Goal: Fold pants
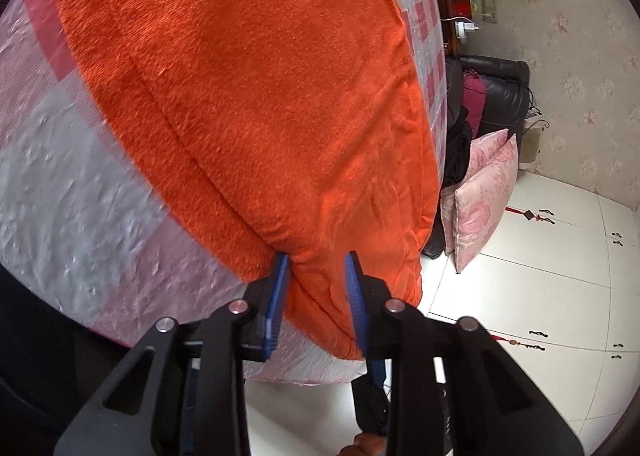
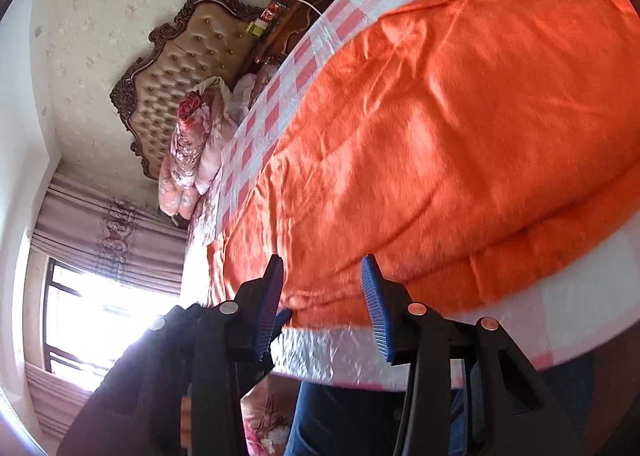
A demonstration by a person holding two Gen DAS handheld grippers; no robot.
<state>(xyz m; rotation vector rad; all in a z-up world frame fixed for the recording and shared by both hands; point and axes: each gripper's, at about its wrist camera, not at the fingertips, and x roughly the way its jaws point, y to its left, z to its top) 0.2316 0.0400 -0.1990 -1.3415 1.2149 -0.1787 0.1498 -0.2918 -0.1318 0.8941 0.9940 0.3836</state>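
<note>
Orange fleece pants (image 1: 256, 96) lie spread flat on a pink-and-white checked bed cover (image 1: 60, 184). In the left wrist view my left gripper (image 1: 318, 268) is open, its blue pads on either side of the pants' near corner, cloth lying between them. In the right wrist view the pants (image 2: 440, 128) fill the frame, with a folded hem along the lower right. My right gripper (image 2: 322, 272) is open, its pads straddling the pants' near edge by the bed cover (image 2: 332, 352).
A carved brown headboard (image 2: 180, 68) and floral pillows (image 2: 188, 160) stand at the bed's head. A dark sofa (image 1: 496, 96) with pink cushions (image 1: 480, 196) stands beside the bed. White floor tiles (image 1: 540, 296) and a bright window (image 2: 96, 316) show.
</note>
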